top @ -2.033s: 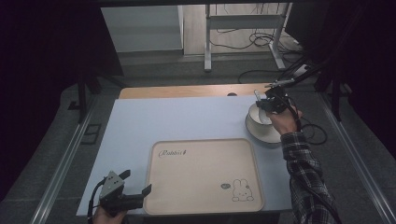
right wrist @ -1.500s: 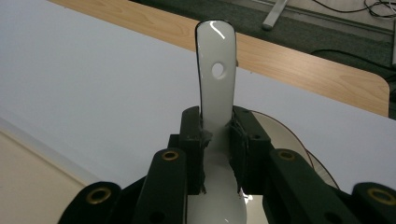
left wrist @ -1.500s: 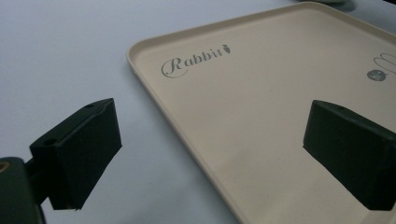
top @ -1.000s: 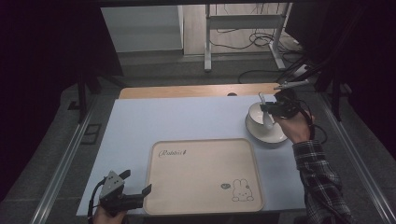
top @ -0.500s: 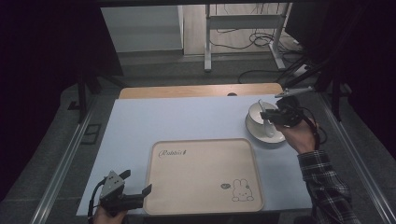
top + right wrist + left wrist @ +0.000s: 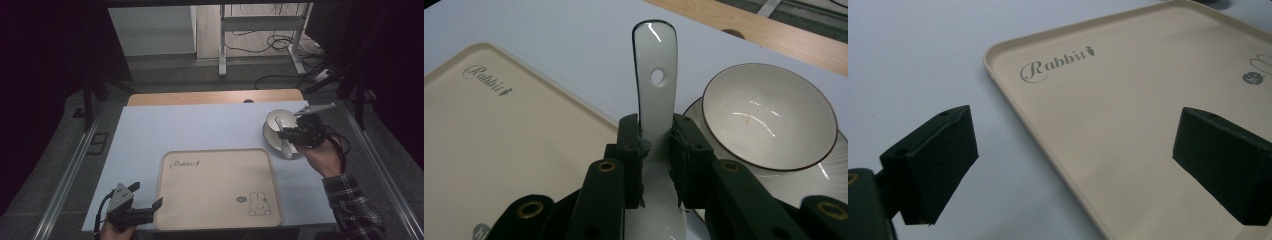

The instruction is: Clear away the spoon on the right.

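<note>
White ceramic spoon [image 6: 655,115]: clamped between the jaws of the right gripper [image 6: 656,160], gripped at the neck, with the handle and its small round hole projecting past the jaw tips. In the high view the spoon [image 6: 285,144] sits at the right side of the table, over the near edge of the plate.

White bowl [image 6: 769,115]: dark-rimmed, upright, standing on a ribbed white plate [image 6: 804,182] just beside the spoon. In the high view the bowl [image 6: 278,120] and plate [image 6: 268,137] lie at the table's right, close to the tray's far right corner.

Right gripper [image 6: 291,134]: held by a hand [image 6: 320,152] with a plaid sleeve [image 6: 355,207].

Beige tray [image 6: 215,187]: flat on the pale blue table [image 6: 200,127], marked "Rabbit" and with a rabbit drawing.

Left gripper [image 6: 142,210]: at the tray's near left corner, jaws spread wide. In its own view one jaw stands over the table, the other over the tray [image 6: 1128,125]; nothing is held.
</note>
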A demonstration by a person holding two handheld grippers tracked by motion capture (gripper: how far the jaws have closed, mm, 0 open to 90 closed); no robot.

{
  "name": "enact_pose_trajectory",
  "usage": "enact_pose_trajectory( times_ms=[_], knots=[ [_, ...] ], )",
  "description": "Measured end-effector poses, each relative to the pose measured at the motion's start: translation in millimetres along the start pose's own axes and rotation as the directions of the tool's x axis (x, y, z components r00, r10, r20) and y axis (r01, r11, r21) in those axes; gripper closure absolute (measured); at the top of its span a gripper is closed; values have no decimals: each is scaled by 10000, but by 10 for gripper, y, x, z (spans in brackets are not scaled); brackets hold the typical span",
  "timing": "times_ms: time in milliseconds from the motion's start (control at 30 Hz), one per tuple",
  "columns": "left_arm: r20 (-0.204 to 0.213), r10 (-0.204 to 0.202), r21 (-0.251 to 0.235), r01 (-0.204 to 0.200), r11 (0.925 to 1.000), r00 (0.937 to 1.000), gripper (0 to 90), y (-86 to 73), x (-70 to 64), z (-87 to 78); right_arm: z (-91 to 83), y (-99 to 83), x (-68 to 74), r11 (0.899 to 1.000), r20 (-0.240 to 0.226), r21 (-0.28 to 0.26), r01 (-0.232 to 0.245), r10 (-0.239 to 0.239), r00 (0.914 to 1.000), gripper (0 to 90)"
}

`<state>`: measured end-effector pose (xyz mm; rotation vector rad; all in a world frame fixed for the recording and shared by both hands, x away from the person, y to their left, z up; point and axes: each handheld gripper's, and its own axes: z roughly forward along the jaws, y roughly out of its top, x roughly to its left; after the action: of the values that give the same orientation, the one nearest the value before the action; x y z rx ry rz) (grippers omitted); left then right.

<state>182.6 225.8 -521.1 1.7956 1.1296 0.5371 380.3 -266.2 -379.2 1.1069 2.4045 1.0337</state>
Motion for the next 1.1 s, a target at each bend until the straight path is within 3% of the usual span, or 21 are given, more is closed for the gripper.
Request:
enact_pose_trajectory(
  times_ms=[500,1100],
  knots=[
    [-8,39,15,-39,10000,10000,39,1,-4,2,-19,-173,230,9988,-542,450,170,-145,9984,763],
    [-11,74,25,-74,10000,10000,39,2,-5,2,100,-385,593,9919,-1282,1140,556,-408,9909,765]
  ],
)
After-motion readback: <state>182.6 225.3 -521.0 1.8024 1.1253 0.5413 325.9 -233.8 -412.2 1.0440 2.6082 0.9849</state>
